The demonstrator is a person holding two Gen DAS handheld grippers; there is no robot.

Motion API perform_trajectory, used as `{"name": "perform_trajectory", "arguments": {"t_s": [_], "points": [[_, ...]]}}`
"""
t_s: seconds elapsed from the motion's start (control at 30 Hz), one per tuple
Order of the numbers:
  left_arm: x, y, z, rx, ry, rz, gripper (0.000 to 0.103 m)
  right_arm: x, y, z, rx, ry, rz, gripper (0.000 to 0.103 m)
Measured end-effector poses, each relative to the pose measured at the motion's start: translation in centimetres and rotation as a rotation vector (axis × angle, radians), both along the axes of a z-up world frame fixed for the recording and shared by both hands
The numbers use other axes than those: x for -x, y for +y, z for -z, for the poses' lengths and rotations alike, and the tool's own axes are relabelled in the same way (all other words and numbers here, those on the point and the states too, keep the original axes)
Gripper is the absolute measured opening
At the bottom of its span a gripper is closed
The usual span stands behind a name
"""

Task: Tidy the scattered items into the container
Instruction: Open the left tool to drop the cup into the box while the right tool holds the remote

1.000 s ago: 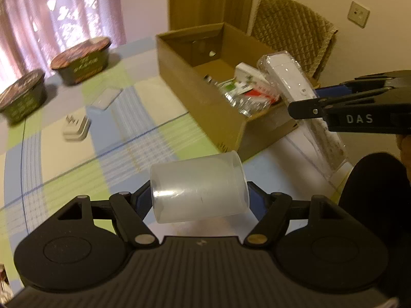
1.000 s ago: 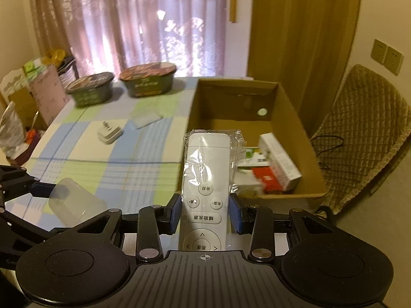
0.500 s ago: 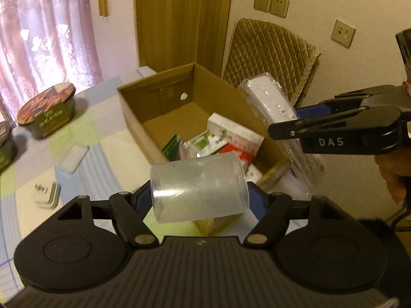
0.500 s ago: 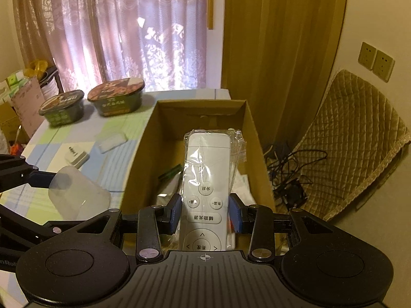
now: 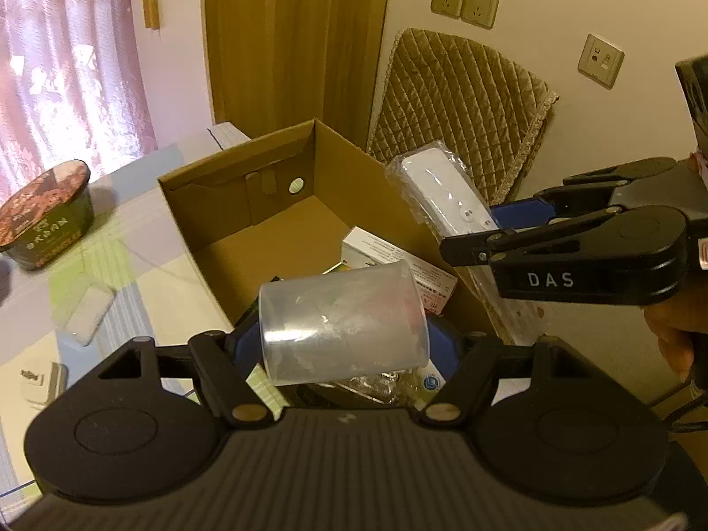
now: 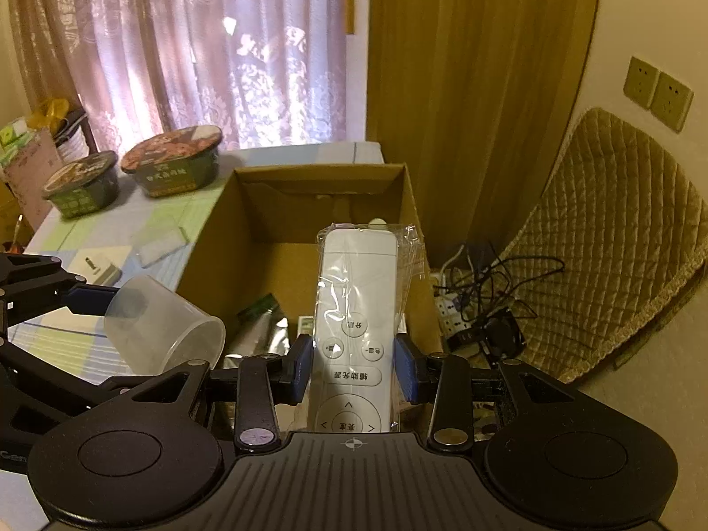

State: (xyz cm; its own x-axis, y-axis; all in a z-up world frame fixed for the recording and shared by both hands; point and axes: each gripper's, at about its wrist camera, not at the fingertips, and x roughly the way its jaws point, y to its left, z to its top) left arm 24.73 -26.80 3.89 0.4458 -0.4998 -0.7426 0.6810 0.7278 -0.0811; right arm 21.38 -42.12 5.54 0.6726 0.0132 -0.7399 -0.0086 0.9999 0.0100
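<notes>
Cardboard box (image 5: 212, 203) on table (image 6: 132, 217), at its right end. Two noodle bowls (image 6: 175, 161) on table left of box, charger (image 6: 95, 265) and flat packet (image 6: 161, 243) nearer. Cup (image 5: 343, 323) held over box's near-left edge; remote (image 6: 354, 309) over box's right side. Cartons (image 5: 389, 261) inside box. Quilted chair (image 6: 619, 239) right of box.

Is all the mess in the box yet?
Partly. The cardboard box already holds a white carton and packets. The left gripper holds a clear cup; the right gripper holds a wrapped remote. Two noodle bowls, a plug and a small pack remain on the table.
</notes>
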Motion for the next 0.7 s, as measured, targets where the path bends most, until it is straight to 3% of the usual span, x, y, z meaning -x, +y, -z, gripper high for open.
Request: {"name": "perform_trajectory", "arguments": {"t_s": [0.43,0.53,0.7], "points": [[-1.4,-1.8,1.9,-0.025,0.002,0.02,0.071,-0.8,-1.5,1.2,-0.013,0.023,0.021,0.042],[-1.7,-1.4,1.8,-0.016,-0.01,-0.003,0.084,-0.9,-1.5,1.3,-0.011,0.025,0.021,0.042],[-1.7,0.0,1.7,-0.031,-0.028,-0.009,0.084,-1.0,-1.5,1.5,-0.01,0.028,0.019,0.042]]}}
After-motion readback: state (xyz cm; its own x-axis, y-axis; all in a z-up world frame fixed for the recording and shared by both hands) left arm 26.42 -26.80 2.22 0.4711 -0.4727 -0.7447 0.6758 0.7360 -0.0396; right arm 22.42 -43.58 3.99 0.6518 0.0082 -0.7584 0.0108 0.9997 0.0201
